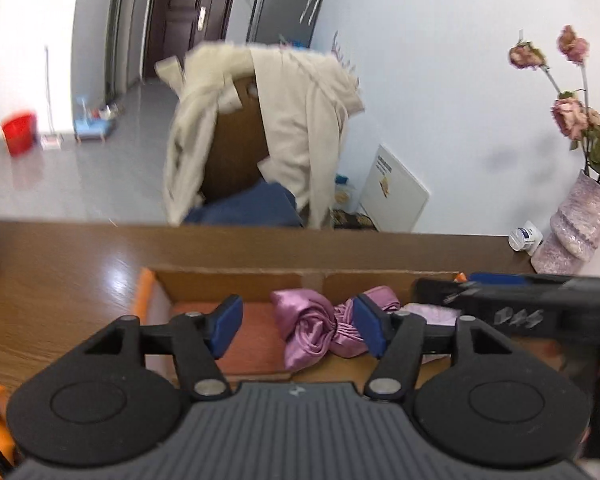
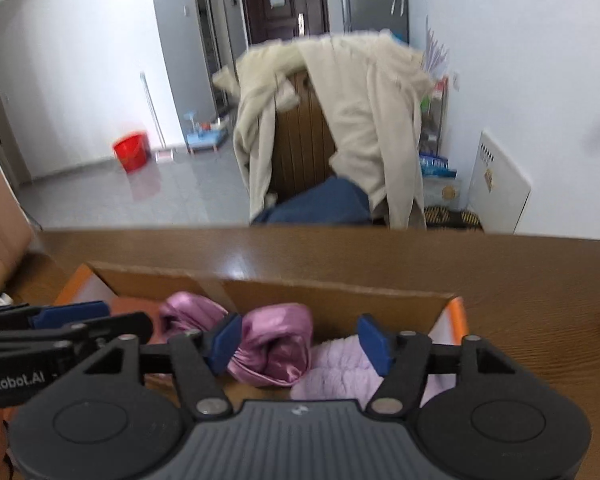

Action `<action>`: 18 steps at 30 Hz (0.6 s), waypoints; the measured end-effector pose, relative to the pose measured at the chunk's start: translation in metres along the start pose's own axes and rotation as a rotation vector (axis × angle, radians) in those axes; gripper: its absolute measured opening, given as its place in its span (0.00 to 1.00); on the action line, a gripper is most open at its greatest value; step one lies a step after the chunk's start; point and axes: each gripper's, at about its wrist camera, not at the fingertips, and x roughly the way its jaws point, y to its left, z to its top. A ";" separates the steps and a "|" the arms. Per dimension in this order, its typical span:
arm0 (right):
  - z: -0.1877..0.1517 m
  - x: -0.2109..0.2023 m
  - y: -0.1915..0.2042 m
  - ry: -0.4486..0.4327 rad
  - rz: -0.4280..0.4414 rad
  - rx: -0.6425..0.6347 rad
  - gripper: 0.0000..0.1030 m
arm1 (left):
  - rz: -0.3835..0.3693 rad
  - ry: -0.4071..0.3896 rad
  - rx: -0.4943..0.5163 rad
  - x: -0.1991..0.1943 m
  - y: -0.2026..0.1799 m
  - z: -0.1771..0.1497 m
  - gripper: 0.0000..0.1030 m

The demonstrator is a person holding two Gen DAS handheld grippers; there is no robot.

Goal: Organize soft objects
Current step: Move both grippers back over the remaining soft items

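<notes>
Together, showed much the same scene, yet each gave something extra. From the left wrist: left gripper (image 1: 298,330) over an open cardboard box (image 1: 236,286) on a brown table (image 1: 60,264), blue pads spread apart, nothing pinched. Pink satin cloth (image 1: 312,326) bunched inside the box, lying between and beyond the pads, its right end reaching behind the right pad; whether touching could not be told. Caught only here: a vase (image 1: 576,224) of faded pink flowers (image 1: 572,116) at the table's far right corner, with a small white jar (image 1: 524,236) beside it. Also the right gripper's dark body at the right edge, over the box's right end.

From the right wrist: right gripper (image 2: 302,344) likewise spread wide, clamped on nothing. Same satin cloth (image 2: 276,344) seen just beside the left pad, contact unclear. Far plainer here: a fluffy lilac cloth (image 2: 340,368) in the box's (image 2: 320,292) right end, lying low between the pads; only a sliver of it in the other view. Left gripper (image 2: 70,314) visible side-on at the left edge, over the box's left part.

Behind the table (image 2: 500,280) in both: a chair draped with a cream coat (image 2: 364,120), and a red bucket (image 2: 131,151) on the grey floor.
</notes>
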 end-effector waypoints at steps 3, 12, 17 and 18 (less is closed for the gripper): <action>0.005 -0.051 -0.002 -0.045 0.004 0.016 0.70 | 0.027 -0.034 0.026 -0.048 -0.006 0.007 0.65; -0.009 -0.197 -0.003 -0.195 -0.051 -0.012 0.80 | 0.029 -0.125 0.116 -0.168 -0.032 -0.008 0.74; -0.030 -0.256 -0.002 -0.237 -0.063 -0.022 0.82 | 0.029 -0.176 0.139 -0.221 -0.045 -0.030 0.81; -0.037 -0.268 0.000 -0.249 -0.062 -0.034 0.82 | 0.023 -0.187 0.142 -0.231 -0.047 -0.037 0.83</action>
